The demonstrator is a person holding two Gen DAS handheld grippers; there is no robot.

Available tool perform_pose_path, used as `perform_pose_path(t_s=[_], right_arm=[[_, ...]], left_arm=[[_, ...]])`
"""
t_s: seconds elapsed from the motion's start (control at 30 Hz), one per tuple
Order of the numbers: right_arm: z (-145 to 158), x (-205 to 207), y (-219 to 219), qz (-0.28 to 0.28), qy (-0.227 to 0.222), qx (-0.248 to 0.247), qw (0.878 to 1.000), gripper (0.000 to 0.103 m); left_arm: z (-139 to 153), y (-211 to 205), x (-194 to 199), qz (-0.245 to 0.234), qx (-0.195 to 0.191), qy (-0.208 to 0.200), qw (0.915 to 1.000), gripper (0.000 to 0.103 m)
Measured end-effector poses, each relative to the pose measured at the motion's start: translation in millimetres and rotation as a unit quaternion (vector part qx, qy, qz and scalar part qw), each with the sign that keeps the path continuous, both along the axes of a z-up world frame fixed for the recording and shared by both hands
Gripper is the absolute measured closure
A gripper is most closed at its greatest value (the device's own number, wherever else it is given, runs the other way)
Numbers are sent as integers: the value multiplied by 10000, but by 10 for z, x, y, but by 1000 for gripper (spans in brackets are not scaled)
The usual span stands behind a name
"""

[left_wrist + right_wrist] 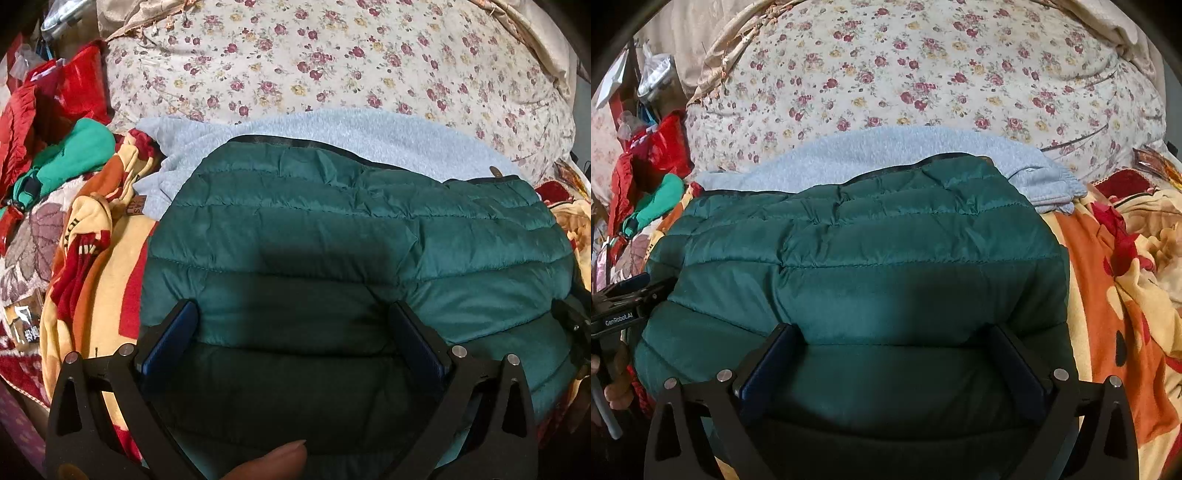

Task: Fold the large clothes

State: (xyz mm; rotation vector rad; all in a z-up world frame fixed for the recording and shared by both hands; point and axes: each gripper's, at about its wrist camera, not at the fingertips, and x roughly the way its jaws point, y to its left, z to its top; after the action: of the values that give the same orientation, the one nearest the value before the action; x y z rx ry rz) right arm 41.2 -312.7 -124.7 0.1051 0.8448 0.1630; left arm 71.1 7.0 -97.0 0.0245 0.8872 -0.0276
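A dark green quilted puffer jacket (pixel 332 229) lies folded on the bed, on top of a light blue fleece garment (pixel 332 129). My left gripper (pixel 295 314) is open, its blue pads wide apart just over the jacket's near left part. My right gripper (pixel 894 336) is open too, over the jacket (pixel 868 240) at its near right part. Neither holds cloth. The right gripper's black body shows at the right edge of the left wrist view (pixel 576 325); the left gripper's body shows at the left edge of the right wrist view (pixel 620 306).
A floral quilt (pixel 332 55) is piled behind the jacket. A yellow, orange and red blanket (pixel 1115 295) covers the bed underneath. Red and bright green clothes (pixel 62 147) are heaped at the left. The blue fleece (pixel 886 151) sticks out beyond the jacket's far edge.
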Motion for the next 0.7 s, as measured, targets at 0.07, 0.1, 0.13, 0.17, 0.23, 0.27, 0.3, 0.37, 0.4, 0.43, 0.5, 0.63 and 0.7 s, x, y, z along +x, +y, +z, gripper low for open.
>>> perform_pose_path(t_s=[0.07,0.1,0.13,0.17,0.23,0.27,0.3,0.37,0.4,0.43,0.5,0.63,0.7], right_arm=[[11,5,10,-9,59,-15,10000,0],[22,10,8,-10,100,-24,9999,0],[59,14,16,-22,194,-48,9998,0],[101,3,26,-13,263,-76,9996,0],[249,-88,48,68,291,-87,9995,0],[336,-165,53,97,208,-71,9997,0],[441,-270,58,95,94,-107,9999,0],[617,-490,71,-25,-8,-339,9994,0],[694,-610,65,-80,-38,-395,9992,0],[766,-741,50,-121,-66,-395,9991,0],[882,-1009,11,-178,-166,-342,9991,0],[1000,-1512,-126,-504,-263,-95,9983,0],[1002,-1692,-156,-606,-173,-31,9980,0]], left_arm=[[-8,16,4,19,-97,-1,10000,0],[-7,25,14,0,-124,32,9999,0],[5,24,14,-21,-125,63,9999,0],[42,30,-3,-48,-144,110,9998,0],[156,36,-95,-56,-230,132,9996,0],[245,26,-181,-83,-239,138,9996,0],[345,0,-288,-163,-202,109,9996,0],[527,-53,-517,-391,-130,-5,9992,0],[609,-75,-645,-524,-91,-40,9986,0],[676,-86,-772,-642,-40,-40,9979,0],[761,-88,-986,-753,101,-6,9971,0],[805,-11,-1336,-730,117,142,9972,0],[792,19,-1496,-700,67,236,9972,0]])
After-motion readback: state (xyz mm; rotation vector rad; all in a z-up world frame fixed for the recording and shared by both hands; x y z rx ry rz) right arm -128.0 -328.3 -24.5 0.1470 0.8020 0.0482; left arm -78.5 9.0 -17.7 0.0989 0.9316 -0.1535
